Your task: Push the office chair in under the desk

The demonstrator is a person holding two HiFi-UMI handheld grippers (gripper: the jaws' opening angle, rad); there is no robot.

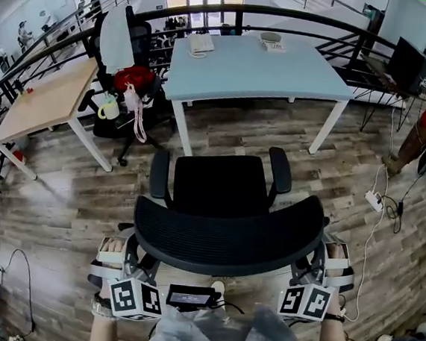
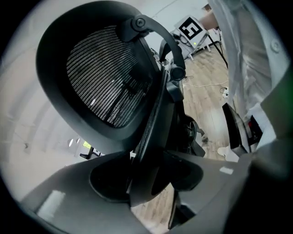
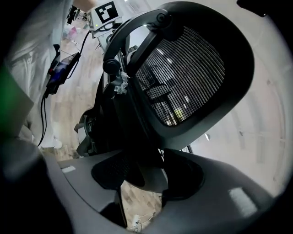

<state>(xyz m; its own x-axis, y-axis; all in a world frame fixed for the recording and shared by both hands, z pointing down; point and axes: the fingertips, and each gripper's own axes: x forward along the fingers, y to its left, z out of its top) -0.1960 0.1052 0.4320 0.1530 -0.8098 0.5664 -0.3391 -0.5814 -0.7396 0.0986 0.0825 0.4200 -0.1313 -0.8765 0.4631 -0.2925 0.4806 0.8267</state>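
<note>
A: The room?
B: Plank floor, pale desk at the far side. The office chair stands near, apart from the desk, facing it.
A: Grippers?
B: The left gripper clamps the chair's left rim. The right gripper, jaws wide, seems pressed on its right rim.

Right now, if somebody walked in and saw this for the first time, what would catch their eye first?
The black chair fills the middle, its curved back nearest the camera, with the left gripper and right gripper each closed on a side edge of it. Beyond stands a pale blue desk, and at the left a second chair holds a red bag.
</note>
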